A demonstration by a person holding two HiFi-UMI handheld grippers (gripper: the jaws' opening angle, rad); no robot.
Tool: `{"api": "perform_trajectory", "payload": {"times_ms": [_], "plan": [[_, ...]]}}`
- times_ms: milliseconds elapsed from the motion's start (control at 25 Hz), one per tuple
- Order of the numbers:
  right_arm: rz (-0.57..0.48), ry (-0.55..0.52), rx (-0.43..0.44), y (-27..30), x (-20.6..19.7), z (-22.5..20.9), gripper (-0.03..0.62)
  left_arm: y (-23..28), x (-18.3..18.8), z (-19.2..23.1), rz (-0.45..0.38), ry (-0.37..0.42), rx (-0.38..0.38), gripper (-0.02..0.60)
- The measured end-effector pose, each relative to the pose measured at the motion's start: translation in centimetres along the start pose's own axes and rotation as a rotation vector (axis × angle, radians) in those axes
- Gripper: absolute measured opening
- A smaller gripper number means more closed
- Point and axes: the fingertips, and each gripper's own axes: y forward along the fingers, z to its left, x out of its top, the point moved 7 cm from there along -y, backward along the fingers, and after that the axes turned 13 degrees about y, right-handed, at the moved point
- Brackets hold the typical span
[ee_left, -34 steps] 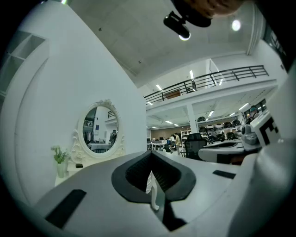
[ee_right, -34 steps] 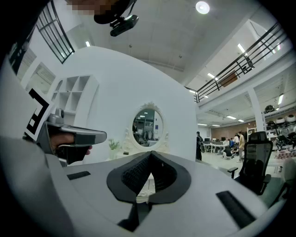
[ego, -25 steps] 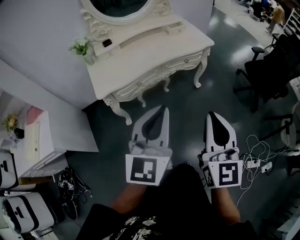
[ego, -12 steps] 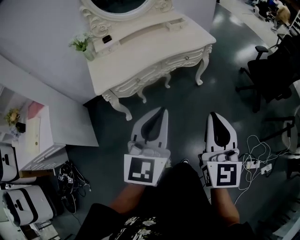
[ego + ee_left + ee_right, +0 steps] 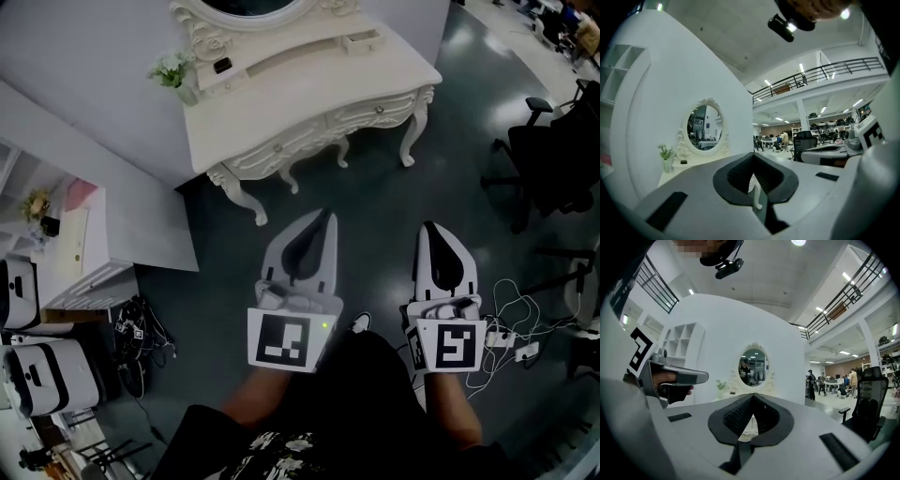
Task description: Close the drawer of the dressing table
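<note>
**Both tools closed, table still out of reach**

Head view: your left gripper (image 5: 323, 217) and right gripper (image 5: 429, 228) hang over the floor, well apart from the dressing table (image 5: 281, 112). Its small upper drawer (image 5: 362, 40) juts out.
Left gripper view: jaws together, holding nothing.
Right gripper view: jaws together, also holding nothing.

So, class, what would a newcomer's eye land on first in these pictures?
The white dressing table with its oval mirror stands against the wall at the top of the head view. Below it, the left gripper and right gripper point towards it, jaws shut and empty. A black chair sits at right.
</note>
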Motion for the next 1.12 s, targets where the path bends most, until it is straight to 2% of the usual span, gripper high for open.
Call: {"api": "perform_trajectory", "payload": {"times_ms": [240,440,1120], "plan": [[0.0,0.029,0.029,-0.3,-0.2,-1.8,-0.002,0.0,-0.3,-1.3,0.02,0.022,0.03,0.0],[-0.023,0.02,0.016,-0.1,0.1,-2.6,-0.003,0.5,-0.1,-1.2,-0.004,0.032,0.042,0.0],[-0.028,-0.037,-0.019,4.7,0.5,-4.2,-0.003,6.1,-0.3,0.5,-0.032,0.041,0.013,0.0]]}}
